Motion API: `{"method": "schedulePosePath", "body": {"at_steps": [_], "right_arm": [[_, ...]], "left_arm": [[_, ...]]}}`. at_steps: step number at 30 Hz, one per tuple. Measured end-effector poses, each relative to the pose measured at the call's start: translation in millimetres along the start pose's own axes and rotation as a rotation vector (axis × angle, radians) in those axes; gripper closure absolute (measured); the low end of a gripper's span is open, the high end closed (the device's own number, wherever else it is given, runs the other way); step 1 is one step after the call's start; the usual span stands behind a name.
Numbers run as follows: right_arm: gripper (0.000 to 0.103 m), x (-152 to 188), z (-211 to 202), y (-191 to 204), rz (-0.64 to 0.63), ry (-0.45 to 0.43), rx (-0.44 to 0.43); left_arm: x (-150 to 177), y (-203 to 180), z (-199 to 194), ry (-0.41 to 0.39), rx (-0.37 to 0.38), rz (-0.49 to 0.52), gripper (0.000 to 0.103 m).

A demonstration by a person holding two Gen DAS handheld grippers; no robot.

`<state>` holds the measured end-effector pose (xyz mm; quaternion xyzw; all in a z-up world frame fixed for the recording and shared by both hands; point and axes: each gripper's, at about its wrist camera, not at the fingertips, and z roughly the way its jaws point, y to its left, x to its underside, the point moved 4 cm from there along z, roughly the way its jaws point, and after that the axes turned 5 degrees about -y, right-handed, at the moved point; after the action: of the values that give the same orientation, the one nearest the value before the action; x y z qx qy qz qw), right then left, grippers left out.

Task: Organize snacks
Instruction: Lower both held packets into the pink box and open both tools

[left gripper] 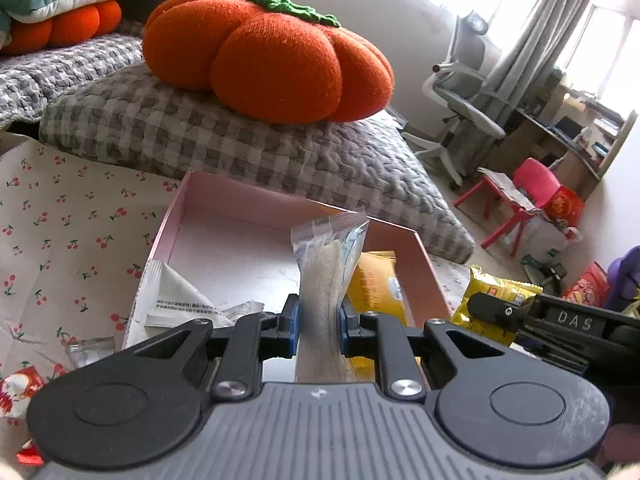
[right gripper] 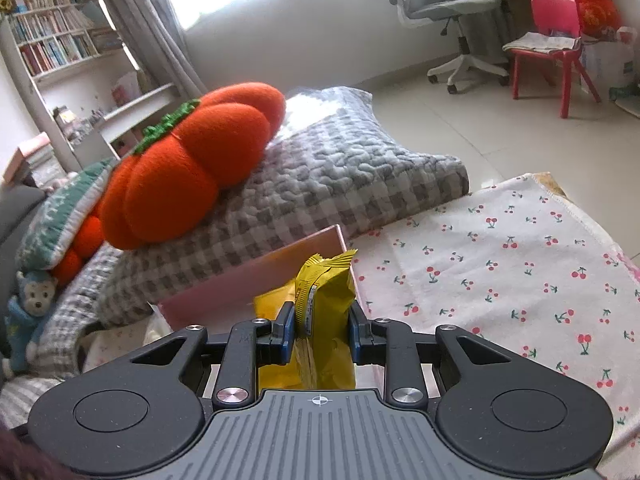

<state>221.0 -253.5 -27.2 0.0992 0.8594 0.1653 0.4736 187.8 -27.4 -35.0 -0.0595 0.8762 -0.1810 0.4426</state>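
The clear packet (left gripper: 326, 276) is standing up between the left gripper (left gripper: 319, 330) pads, long axis pointing away from the fingers and up, its sealed top leaning right over the pink box (left gripper: 224, 196); the jaws are clamping shut on its lower half, so it is hanging above the box floor rather than lying in it. The box is sitting straight ahead of and under the left fingers, open side up, already holding a white wrapper (left gripper: 180, 296) at its near left corner and a yellow pack (left gripper: 374, 284) by its right wall. The right gripper (right gripper: 319, 330) is pinching shut on another yellow snack bag (right gripper: 326, 300), also upright, long axis along the fingers, crimped top up; it is hanging at the box's right wall, with the box corner (right gripper: 340, 236) just beyond. Judging from this, the left hand is nearer to a drop, since its packet is already over the box interior, while the right one looks to be at the edge. Writing: the white wrapper is carrying small black print and something barcode-like, too small to read; the yellow bag is showing a label strip along its seam, unreadable; the right gripper body, seen in the left view, is reading "DAS" (left gripper: 574, 320). Around it all, the cherry-print cloth (right gripper: 500, 264) is covering the table, and an orange pumpkin cushion (left gripper: 264, 56) is resting on a grey checked pillow (left gripper: 224, 148) behind the box.
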Motion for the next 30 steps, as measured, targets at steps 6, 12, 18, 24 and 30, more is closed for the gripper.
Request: {"method": "schedulePosePath", "body": {"at_steps": [6,12,18,24,30], "right_arm": [[0.077,11,20,3,-0.045,0.041,0.004],[0.077,26,36,2,0.004,0.127,-0.039],[0.077,31,39,6,0.053,0.158,-0.075],[0.070,29,36,5,0.027,0.140,-0.031],[0.040,18,22,6,-0.018,0.085,-0.023]], "left_arm": [[2,2,11,-0.006,-0.029,-0.002,0.085],[1,4,13,-0.038,-0.068,0.036,0.086],[4,12,13,-0.029,-0.074,0.020,0.085],[2,9,10,-0.030,-0.054,-0.006,0.075],[5,0,6,-0.005,-0.051,0.073,0.060]]}}
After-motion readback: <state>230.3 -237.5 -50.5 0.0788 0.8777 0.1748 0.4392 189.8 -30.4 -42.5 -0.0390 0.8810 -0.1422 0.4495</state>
